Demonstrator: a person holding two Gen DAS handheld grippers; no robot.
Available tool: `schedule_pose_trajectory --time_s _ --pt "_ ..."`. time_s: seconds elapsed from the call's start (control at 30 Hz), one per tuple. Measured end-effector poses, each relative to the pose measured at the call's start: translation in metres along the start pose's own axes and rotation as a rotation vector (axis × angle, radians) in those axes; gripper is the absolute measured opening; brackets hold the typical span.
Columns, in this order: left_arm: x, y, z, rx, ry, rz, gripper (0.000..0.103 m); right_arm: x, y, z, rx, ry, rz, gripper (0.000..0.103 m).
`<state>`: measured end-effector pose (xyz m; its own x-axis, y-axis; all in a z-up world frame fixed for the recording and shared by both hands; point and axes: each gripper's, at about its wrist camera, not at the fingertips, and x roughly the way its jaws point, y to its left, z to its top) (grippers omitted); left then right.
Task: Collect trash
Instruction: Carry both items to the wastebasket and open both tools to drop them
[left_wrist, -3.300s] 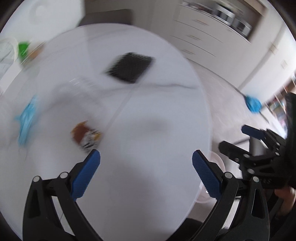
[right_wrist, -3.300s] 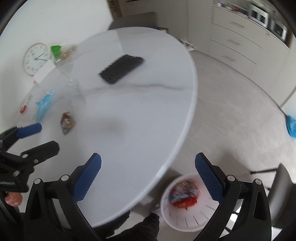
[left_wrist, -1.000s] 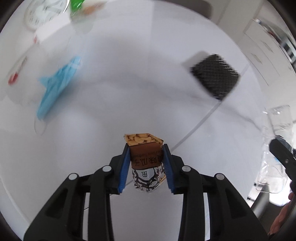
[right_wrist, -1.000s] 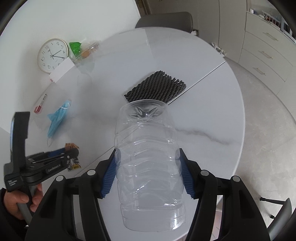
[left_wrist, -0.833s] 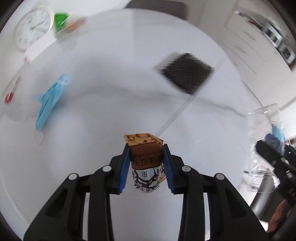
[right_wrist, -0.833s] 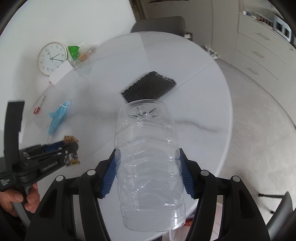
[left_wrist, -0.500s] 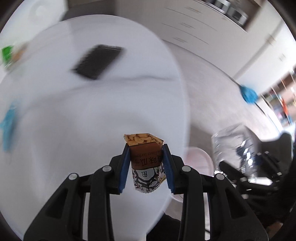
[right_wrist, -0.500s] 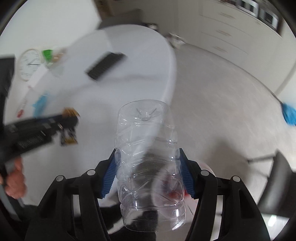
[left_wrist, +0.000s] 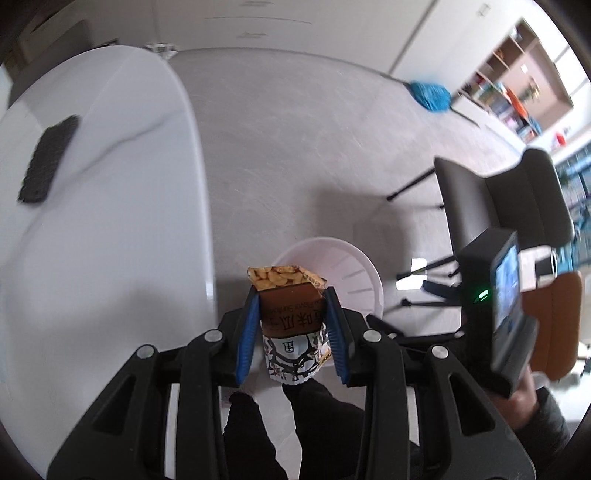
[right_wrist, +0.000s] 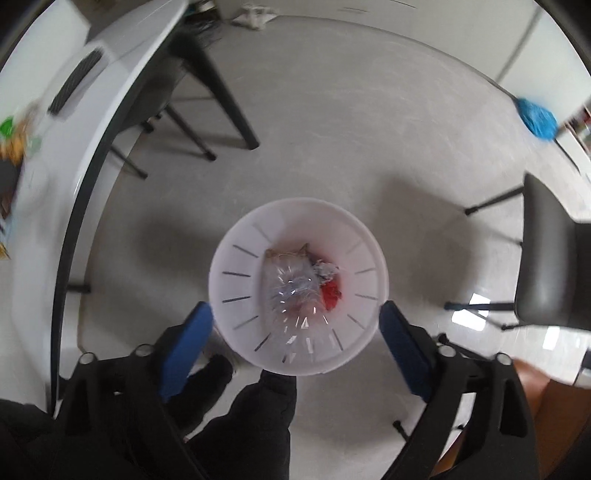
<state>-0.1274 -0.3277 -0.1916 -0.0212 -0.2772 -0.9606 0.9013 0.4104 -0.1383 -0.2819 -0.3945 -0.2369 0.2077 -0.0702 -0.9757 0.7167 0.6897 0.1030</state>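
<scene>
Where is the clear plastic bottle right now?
In the right wrist view, the bottle lies inside the white bin on the floor, beside red trash.

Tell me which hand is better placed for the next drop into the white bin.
Left. The left gripper grips the snack packet near the white bin. The right gripper is opening, empty; the clear bottle is inside.

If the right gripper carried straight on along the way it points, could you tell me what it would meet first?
Probably the clear plastic bottle lying in the white bin directly below the right gripper, whose jaws are opening with nothing between them; depth is uncertain.
</scene>
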Motion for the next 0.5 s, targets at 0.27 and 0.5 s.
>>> schedule_pose_trajectory --time_s 0.27,0.5 --pt "0.011 -0.034 -0.003 0.079 0.055 -0.038 0.038 -0.028 -0.047 -0.012 0.105 -0.048 -0.037 0.097" --pt "0.003 -0.06 -0.011 0.179 0.046 -0.005 0.093 -0.037 -0.058 -0.018 0.133 -0.064 -0.043 0.097"
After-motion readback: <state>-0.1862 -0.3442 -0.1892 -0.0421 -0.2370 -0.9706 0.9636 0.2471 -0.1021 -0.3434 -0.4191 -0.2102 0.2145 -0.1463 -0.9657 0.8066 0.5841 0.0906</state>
